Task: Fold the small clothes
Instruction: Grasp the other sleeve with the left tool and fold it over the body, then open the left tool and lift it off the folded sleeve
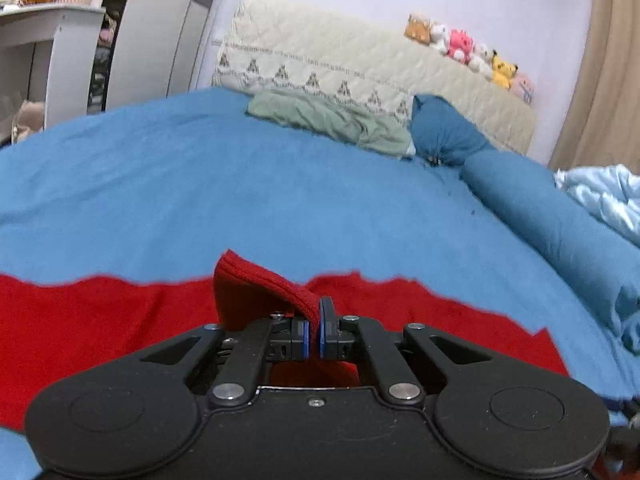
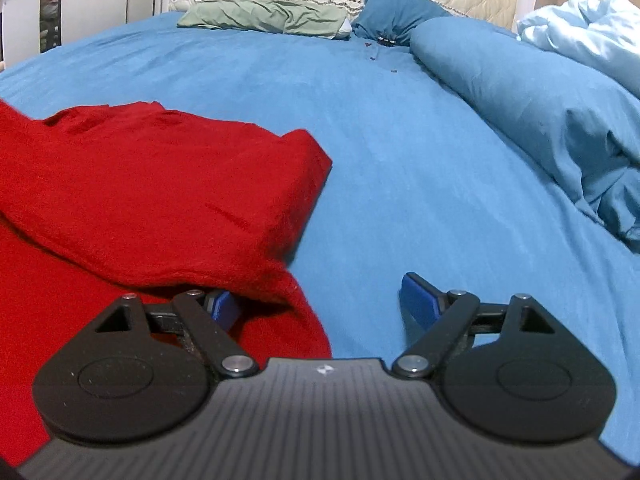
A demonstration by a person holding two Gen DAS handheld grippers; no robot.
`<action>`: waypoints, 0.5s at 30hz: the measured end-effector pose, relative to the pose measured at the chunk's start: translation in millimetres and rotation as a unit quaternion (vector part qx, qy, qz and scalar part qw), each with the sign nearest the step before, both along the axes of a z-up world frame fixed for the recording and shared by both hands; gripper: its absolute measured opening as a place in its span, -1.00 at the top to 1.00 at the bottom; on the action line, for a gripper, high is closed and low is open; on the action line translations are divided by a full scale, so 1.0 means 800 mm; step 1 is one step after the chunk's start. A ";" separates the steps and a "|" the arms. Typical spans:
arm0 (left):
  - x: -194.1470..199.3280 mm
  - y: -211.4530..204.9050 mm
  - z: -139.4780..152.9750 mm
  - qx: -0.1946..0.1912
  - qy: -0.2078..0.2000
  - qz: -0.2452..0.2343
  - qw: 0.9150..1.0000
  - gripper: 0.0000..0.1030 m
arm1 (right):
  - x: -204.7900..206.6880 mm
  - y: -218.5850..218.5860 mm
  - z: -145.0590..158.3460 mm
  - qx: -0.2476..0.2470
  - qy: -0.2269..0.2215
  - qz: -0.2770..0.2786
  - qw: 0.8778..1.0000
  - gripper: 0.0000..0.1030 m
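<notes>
The left gripper point(image 1: 315, 322) sits lowest in its view, its blue pads pressed together on a raised hem of the red garment point(image 1: 100, 320), which lifts in a small peak above the rest of the cloth; the garment lies spread on the blue bedsheet point(image 1: 240, 184); the right gripper point(image 2: 324, 304) has its fingers spread wide, the left pad point(image 2: 222, 306) tucked under a folded edge of the red cloth, the right pad point(image 2: 418, 298) over bare sheet; a green pillow point(image 2: 264, 16) and a blue bolster point(image 2: 500, 80) lie farther back.
</notes>
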State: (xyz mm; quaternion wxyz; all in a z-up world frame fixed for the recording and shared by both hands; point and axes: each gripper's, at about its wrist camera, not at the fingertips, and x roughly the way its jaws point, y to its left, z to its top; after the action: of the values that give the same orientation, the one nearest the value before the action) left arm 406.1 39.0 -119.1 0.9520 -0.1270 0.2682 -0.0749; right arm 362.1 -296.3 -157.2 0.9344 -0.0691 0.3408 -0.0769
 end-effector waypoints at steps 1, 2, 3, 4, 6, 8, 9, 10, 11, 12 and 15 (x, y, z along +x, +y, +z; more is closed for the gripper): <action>-0.001 0.002 -0.006 0.001 0.004 0.000 1.000 0.92 | 0.003 -0.001 0.001 0.002 0.002 -0.002 1.000 -0.88; -0.004 0.004 -0.012 0.003 0.007 0.000 1.000 0.92 | 0.004 -0.005 0.001 0.005 0.001 -0.007 1.000 -0.86; -0.006 0.004 -0.015 0.005 0.008 0.001 1.000 0.92 | 0.003 -0.008 0.004 0.004 0.000 -0.015 1.000 -0.85; -0.009 0.007 -0.018 0.007 0.007 0.002 1.000 0.92 | 0.000 -0.012 0.006 0.003 0.000 -0.024 1.000 -0.85; -0.016 0.012 -0.024 0.010 0.008 0.002 1.000 0.92 | -0.007 -0.022 0.007 0.013 0.005 -0.029 0.999 -0.83; -0.023 0.018 -0.031 0.014 0.016 0.001 1.000 0.92 | -0.013 -0.030 0.008 0.017 0.008 -0.029 0.999 -0.83; -0.027 0.021 -0.035 0.020 0.020 -0.001 1.000 0.91 | -0.015 -0.032 0.008 0.017 0.011 -0.025 0.999 -0.83; -0.031 0.023 -0.039 0.027 0.024 -0.004 0.999 0.91 | -0.018 -0.032 0.008 0.015 0.013 -0.020 1.000 -0.83; -0.035 0.023 -0.042 0.034 0.027 -0.007 0.999 0.89 | -0.020 -0.031 0.008 0.013 0.014 -0.017 1.000 -0.83; -0.040 0.023 -0.046 0.043 0.034 -0.012 0.998 0.83 | -0.022 -0.031 0.009 0.010 0.016 -0.013 1.000 -0.83; -0.056 0.026 -0.053 0.068 0.054 -0.020 0.996 0.55 | -0.023 -0.032 0.011 0.009 0.031 -0.005 0.999 -0.83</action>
State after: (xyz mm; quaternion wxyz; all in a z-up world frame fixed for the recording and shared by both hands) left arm 361.6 59.5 -161.7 0.9408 -0.0602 0.3266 -0.0682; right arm 344.0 -322.0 -148.4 0.9237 -0.0609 0.3704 -0.0761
